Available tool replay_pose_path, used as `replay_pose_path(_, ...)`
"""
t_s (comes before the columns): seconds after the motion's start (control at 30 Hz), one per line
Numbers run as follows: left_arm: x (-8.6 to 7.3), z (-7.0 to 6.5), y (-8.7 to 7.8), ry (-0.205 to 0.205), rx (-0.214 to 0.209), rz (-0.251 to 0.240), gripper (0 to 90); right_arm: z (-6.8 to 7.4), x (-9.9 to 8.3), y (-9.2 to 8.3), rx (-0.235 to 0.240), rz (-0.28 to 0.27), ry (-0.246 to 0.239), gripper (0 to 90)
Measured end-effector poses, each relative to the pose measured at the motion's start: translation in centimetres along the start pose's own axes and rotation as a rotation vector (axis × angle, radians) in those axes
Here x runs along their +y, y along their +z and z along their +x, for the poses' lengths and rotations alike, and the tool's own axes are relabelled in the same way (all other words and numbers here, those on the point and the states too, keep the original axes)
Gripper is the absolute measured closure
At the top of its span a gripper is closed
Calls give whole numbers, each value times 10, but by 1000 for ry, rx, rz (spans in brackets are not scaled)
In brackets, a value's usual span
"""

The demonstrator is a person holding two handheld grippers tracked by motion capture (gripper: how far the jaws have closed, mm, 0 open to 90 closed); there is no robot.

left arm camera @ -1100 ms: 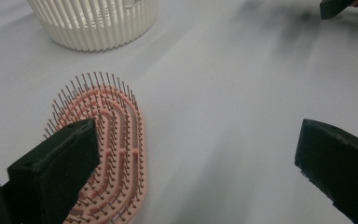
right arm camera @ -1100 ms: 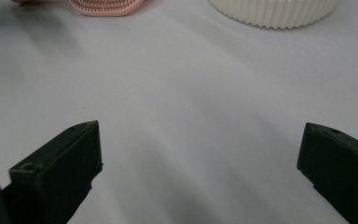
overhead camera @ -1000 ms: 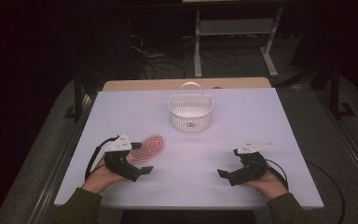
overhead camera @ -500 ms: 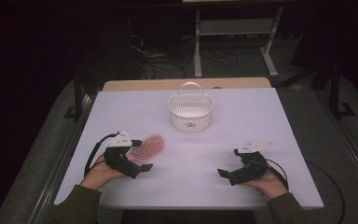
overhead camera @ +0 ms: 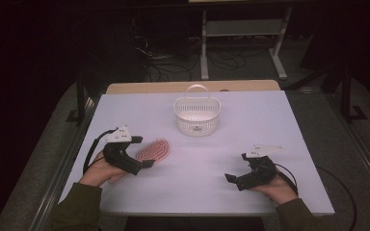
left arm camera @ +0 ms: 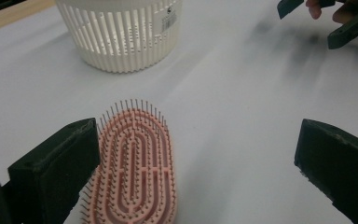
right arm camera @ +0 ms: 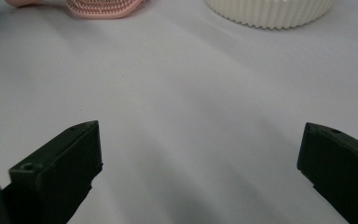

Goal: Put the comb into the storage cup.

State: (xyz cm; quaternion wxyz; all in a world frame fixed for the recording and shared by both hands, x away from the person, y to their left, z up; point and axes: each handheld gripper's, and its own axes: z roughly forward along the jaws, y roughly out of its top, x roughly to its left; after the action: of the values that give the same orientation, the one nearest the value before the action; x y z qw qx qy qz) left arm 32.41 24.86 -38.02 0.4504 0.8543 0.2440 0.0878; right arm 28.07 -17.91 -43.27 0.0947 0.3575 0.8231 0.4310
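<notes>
A pink oval hairbrush [overhead camera: 155,149] lies bristles up on the white table [overhead camera: 270,125], left of centre. My left gripper [overhead camera: 143,166] stands open right at the brush's near end; in the left gripper view the hairbrush [left arm camera: 135,172] lies beside the left jaw, inside the gap but not clamped. A white slatted basket [overhead camera: 197,115] with a handle stands farther back at the table's middle, and the basket [left arm camera: 119,32] fills the top of the left gripper view. My right gripper [overhead camera: 233,181] rests open and empty at the front right.
Beyond the table's far edge a wooden strip [overhead camera: 192,86] runs across, with a metal rack [overhead camera: 243,33] and cables [overhead camera: 164,62] on the dark floor behind. The right gripper view catches the brush [right arm camera: 105,8] and basket [right arm camera: 270,11] at its top edge.
My left gripper has slid a little toward the person and to the left, staying open by the brush's near end. The right gripper has stayed put.
</notes>
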Motion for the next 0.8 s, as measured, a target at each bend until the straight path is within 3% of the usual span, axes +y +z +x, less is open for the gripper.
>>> replay_pose_path(0.33,-1,5,7,-13,-5,40,0,0,0,-1,1,-7,-5,0)
replay_pose_path(0.8,-6,22,-6,-29,74,37,0,0,0,0,1,-4,0,0)
